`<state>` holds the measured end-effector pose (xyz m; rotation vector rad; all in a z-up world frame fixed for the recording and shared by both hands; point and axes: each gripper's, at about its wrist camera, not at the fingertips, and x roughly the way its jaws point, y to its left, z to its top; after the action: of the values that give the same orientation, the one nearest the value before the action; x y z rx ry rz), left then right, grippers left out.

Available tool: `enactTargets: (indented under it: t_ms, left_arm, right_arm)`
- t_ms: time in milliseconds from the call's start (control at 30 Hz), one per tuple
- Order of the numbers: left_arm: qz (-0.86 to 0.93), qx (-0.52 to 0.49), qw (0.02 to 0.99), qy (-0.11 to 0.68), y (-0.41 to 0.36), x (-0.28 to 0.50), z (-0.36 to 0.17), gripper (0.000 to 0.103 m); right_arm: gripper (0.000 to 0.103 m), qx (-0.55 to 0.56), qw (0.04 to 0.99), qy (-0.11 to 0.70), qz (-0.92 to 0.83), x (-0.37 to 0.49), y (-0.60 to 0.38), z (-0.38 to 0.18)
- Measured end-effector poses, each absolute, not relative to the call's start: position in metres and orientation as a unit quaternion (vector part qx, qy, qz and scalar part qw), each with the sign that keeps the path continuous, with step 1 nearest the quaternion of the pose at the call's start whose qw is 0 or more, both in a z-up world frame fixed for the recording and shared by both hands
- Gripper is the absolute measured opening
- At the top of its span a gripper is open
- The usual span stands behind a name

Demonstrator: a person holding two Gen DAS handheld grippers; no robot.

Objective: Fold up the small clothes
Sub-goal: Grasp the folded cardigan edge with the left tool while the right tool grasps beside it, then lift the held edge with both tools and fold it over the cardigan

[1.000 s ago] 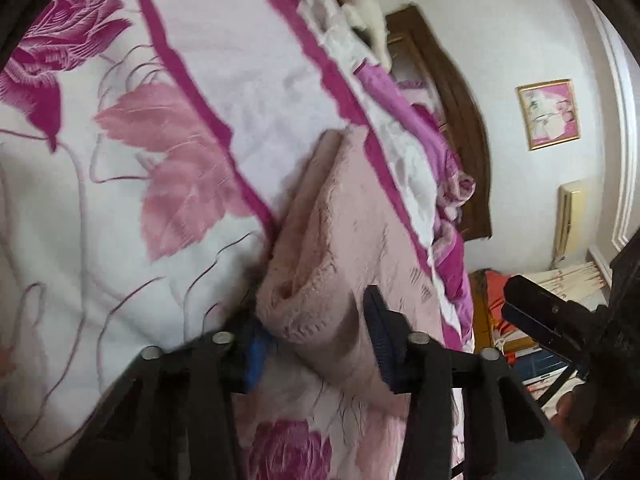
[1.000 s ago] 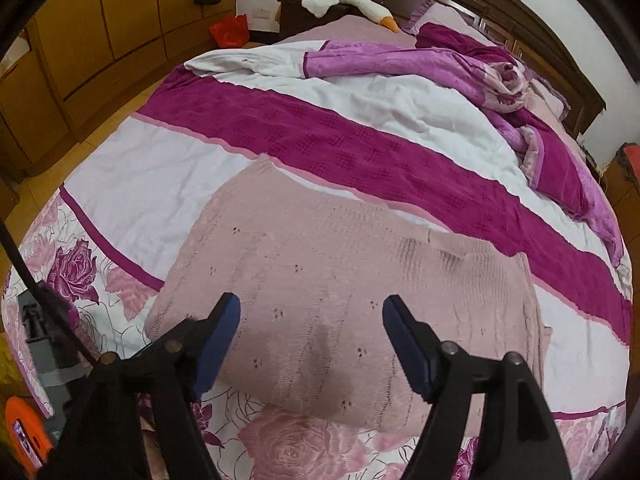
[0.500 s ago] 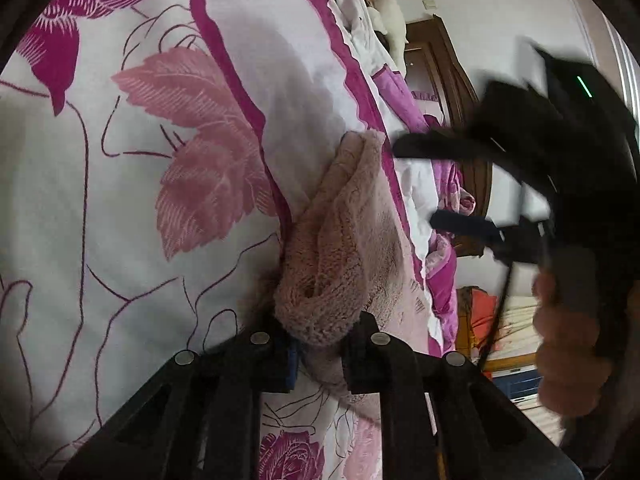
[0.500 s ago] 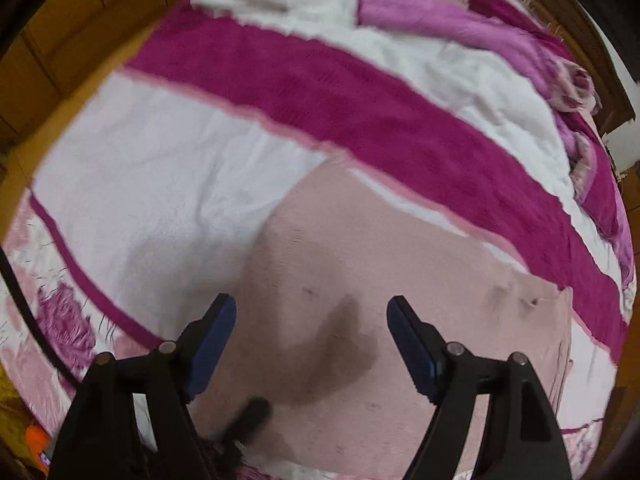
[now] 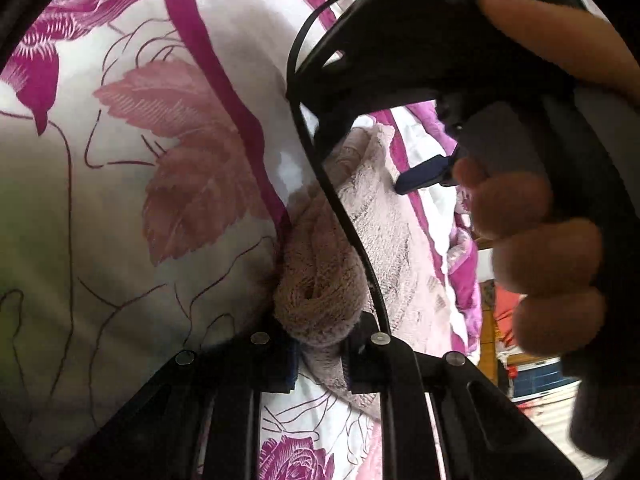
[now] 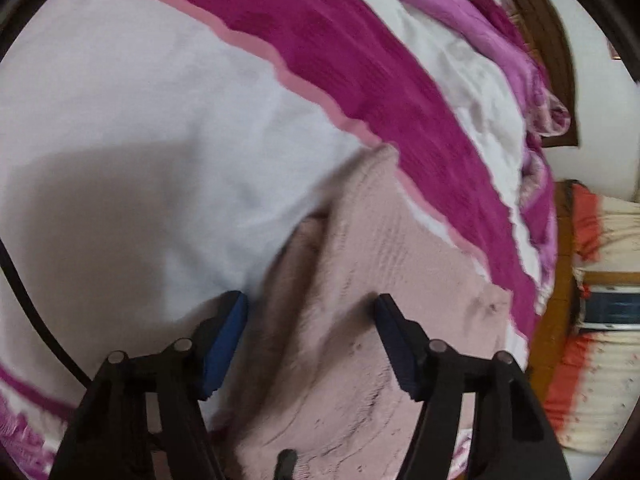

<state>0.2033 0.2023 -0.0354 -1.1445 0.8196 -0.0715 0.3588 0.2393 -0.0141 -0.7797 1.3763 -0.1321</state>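
Sweater corner clamped by the left gripper, right gripper brought down to the far corner.

The left gripper (image 5: 320, 364) is now closed tight on a bunched corner of the pink sweater (image 6: 360, 320), where a second ago its jaws were apart. The right gripper (image 6: 312, 344), jaws wide apart, is now lowered close over the sweater edge on the bedspread (image 6: 140, 140). A two-corner lift for the fold is judged near. No readable writing or brand is seen.
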Motion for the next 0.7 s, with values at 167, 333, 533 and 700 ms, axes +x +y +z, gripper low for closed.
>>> enactTargets:
  t_ms: [167,333,533,700]
  left_arm:
    - [-0.037,-0.546,0.748,0.375,0.201,0.206,-0.036,0.0]
    - [-0.039,-0.54,0.751,0.379,0.202,0.206,-0.035,0.0]
    - [-0.03,-0.529,0.759,0.379,0.2,0.201,-0.037,0.0]
    - [-0.018,-0.518,0.763,0.385,0.191,0.2,-0.028,0.0]
  right_arm:
    - [0.046,-0.356,0.699,0.617,-0.071,0.359,0.238,-0.018]
    - [0.02,-0.366,0.694,0.616,-0.07,0.36,0.237,-0.025]
    - [0.018,-0.354,0.7,0.619,-0.049,0.363,0.233,-0.021]
    - [0.017,-0.342,0.706,0.62,-0.035,0.362,0.23,-0.013]
